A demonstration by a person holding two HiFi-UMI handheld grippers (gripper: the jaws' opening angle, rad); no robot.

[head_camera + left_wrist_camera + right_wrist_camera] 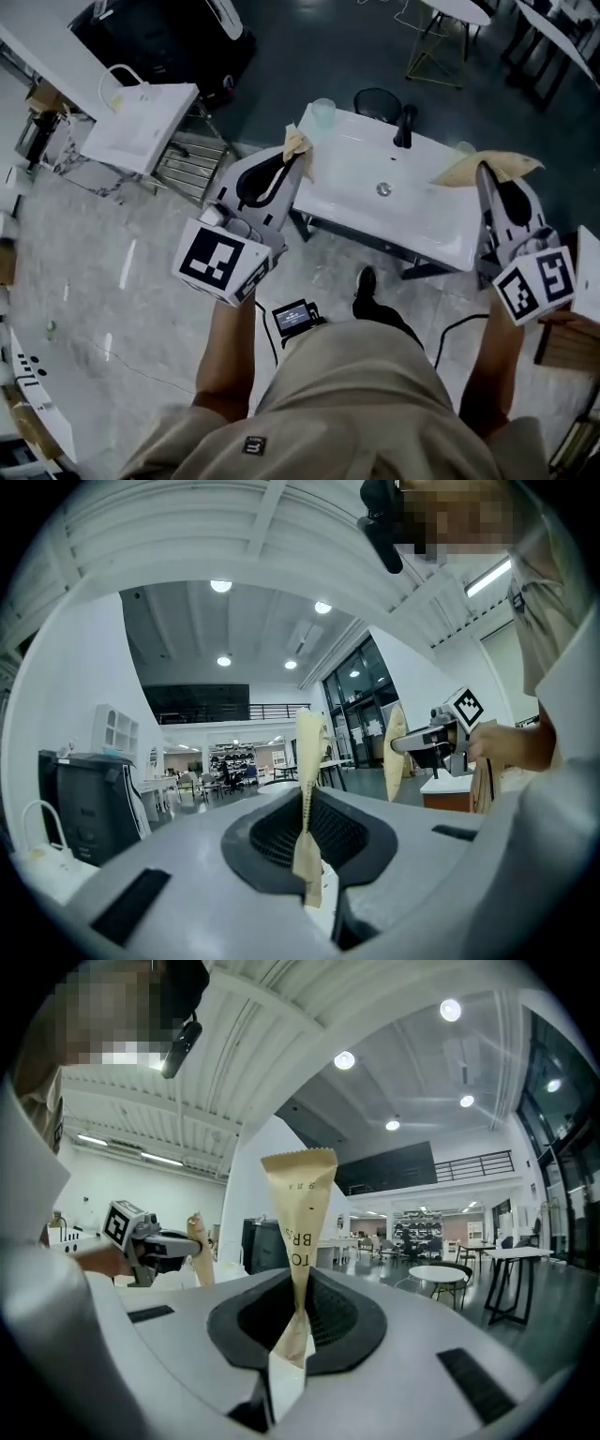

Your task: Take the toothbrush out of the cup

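Standing over a white basin table (342, 202), I hold both grippers up and level. My left gripper (302, 155) is shut on a narrow beige paper strip (295, 142), which stands up between the jaws as the paper strip (309, 742) in the left gripper view (307, 827). My right gripper (483, 171) is shut on a wider beige paper wrapper (492, 167), a printed wrapper (302, 1213) pinched at its twisted waist (298, 1321). A clear cup (323, 112) stands on the table's far left corner. No toothbrush shows in any view.
A black faucet (405, 127) rises at the basin's back edge. A white paper bag (141, 127) lies on a metal rack at the left. A black stool (377, 101) stands behind the table, and a small device (293, 317) lies on the floor by my foot (366, 281).
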